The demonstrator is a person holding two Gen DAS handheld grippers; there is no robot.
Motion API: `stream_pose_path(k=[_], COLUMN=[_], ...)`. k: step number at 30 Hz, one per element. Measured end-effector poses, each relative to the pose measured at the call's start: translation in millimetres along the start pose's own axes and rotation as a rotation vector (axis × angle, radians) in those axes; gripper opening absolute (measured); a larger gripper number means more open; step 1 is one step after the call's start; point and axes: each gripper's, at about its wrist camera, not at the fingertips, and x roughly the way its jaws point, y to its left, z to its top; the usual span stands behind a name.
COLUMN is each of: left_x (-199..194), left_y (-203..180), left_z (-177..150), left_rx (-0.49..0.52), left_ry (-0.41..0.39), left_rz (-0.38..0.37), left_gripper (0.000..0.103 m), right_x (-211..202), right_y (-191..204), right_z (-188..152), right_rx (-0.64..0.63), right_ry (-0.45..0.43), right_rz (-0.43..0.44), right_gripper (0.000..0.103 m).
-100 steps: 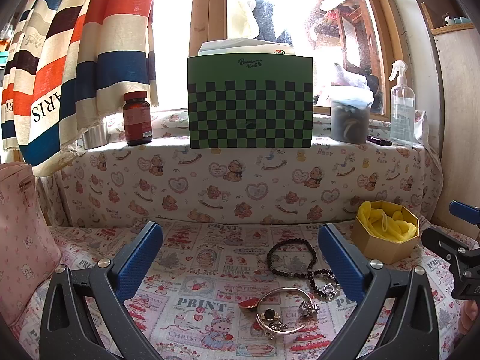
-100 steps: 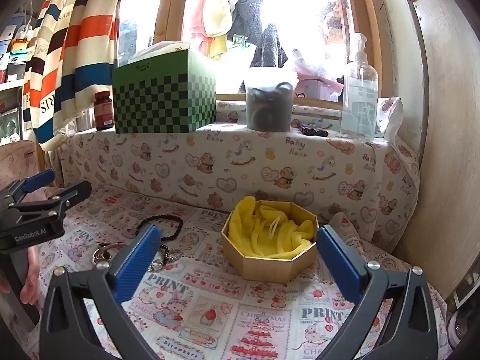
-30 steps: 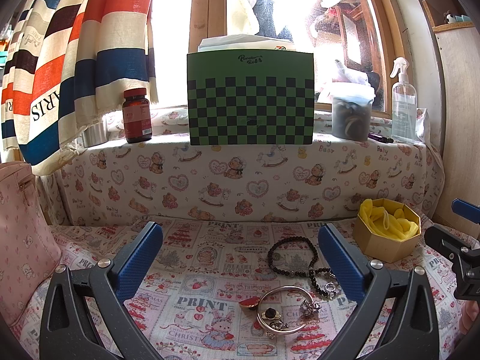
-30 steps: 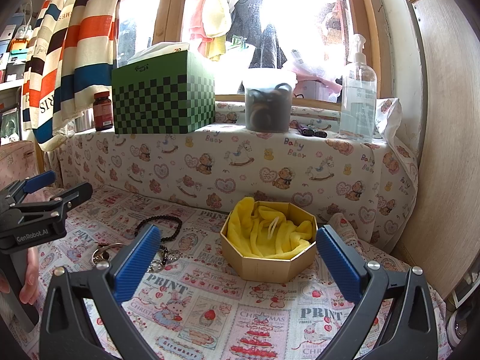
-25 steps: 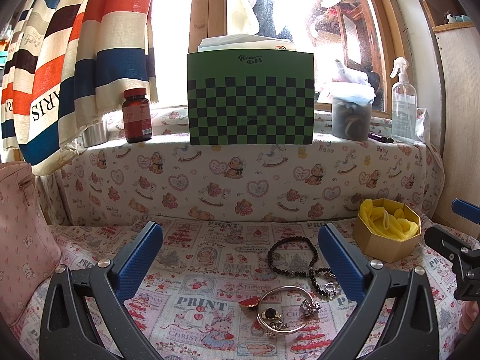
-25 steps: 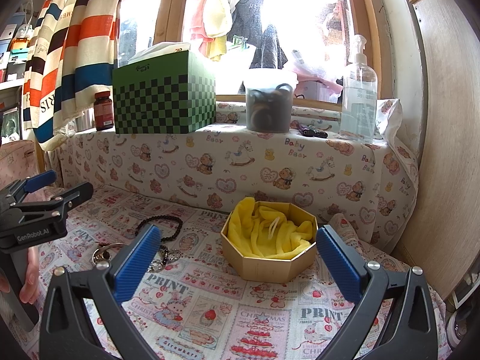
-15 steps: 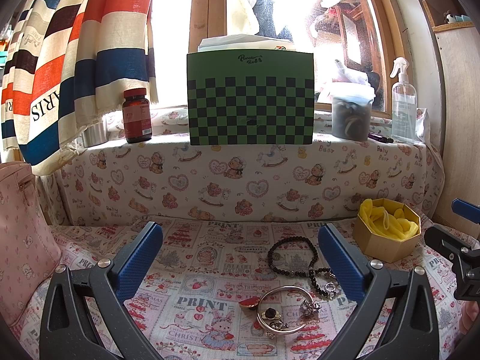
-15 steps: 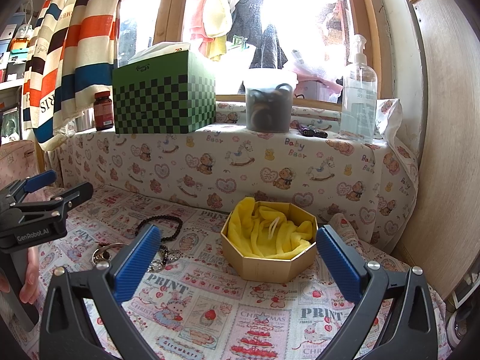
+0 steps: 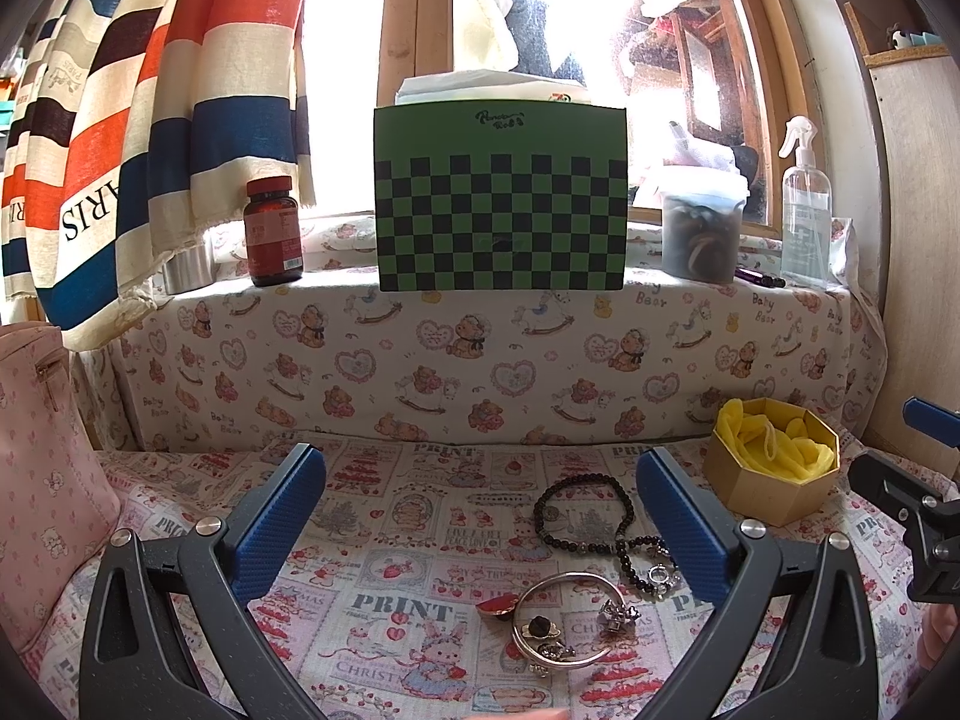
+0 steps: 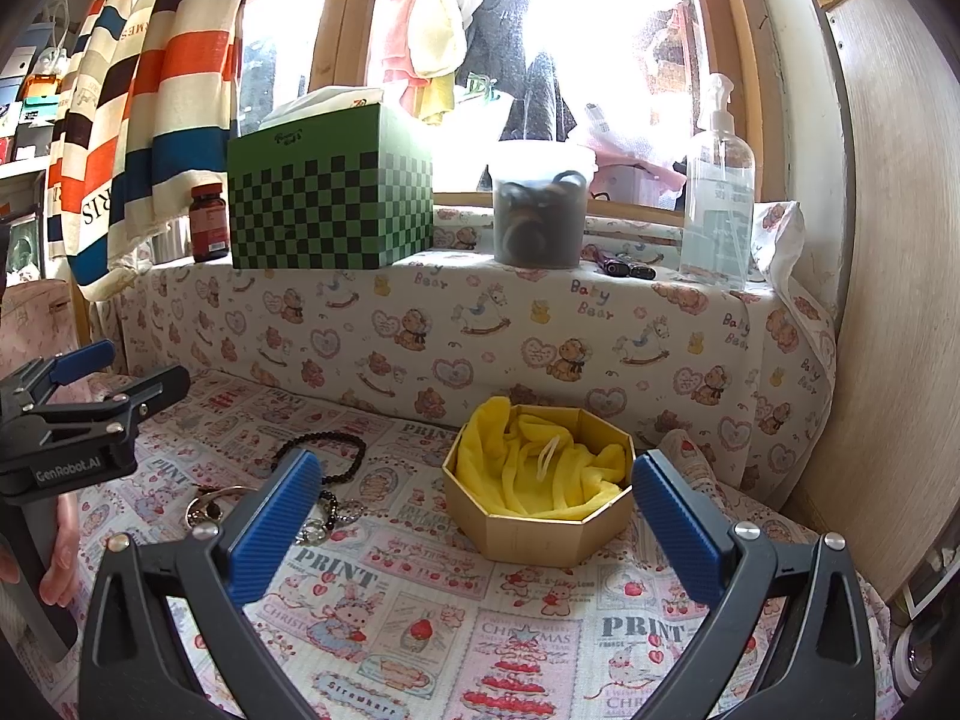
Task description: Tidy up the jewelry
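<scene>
The left gripper (image 9: pixel 480 528) holds its blue ribbed fingers (image 9: pixel 279 519) spread wide and empty, level above the printed cloth-covered bench (image 9: pixel 390 612). Between them lie a black beaded necklace (image 9: pixel 585 513) and a silver bangle with small charms (image 9: pixel 567 621). The right gripper (image 10: pixel 468 528) is released too, its fingers (image 10: pixel 678 531) on either side of the gold octagonal box with yellow cloth (image 10: pixel 540 489).

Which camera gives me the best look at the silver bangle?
The left wrist view: the bangle lies whole and unobstructed on the cloth between the open left claw fingers. In the right wrist view only a sliver shows at the left, mostly hidden behind the right claw's finger.
</scene>
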Motion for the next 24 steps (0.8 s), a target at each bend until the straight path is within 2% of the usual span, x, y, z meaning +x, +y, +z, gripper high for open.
stream_pose_path(k=[5,10,15,18,22,24], left_x=[-5,-2,-3,-7,-12,-12], left_y=[1,2,-8,-9,3,11], left_z=[1,3,4,8,15,17], left_rx=[-0.003,-0.002,0.080,0.104,0.049,0.014], left_ry=[-0.022,-0.004,0.001,0.001,0.052,0.104], left_rz=[-0.017,-0.035,-0.033,-0.002,-0.055,-0.076], left_gripper=[0.103,0.103,0.103,0.103,0.103,0.103], right_x=[-2,-6,-7,-9,-10,-9], right_y=[1,1,2,0,-8,-9], right_z=[1,1,0,-1,-2,-2], right_rx=[-0.003,-0.008,-0.012,-0.002,0.046,0.061], right_ry=[-0.004,-0.022,-0.024,-0.025,-0.023,-0.016], right_rz=[-0.003,-0.004,0.016,-0.021,-0.081,-0.062], right_gripper=[0.103,0.103,0.103,0.103,0.103,0.103])
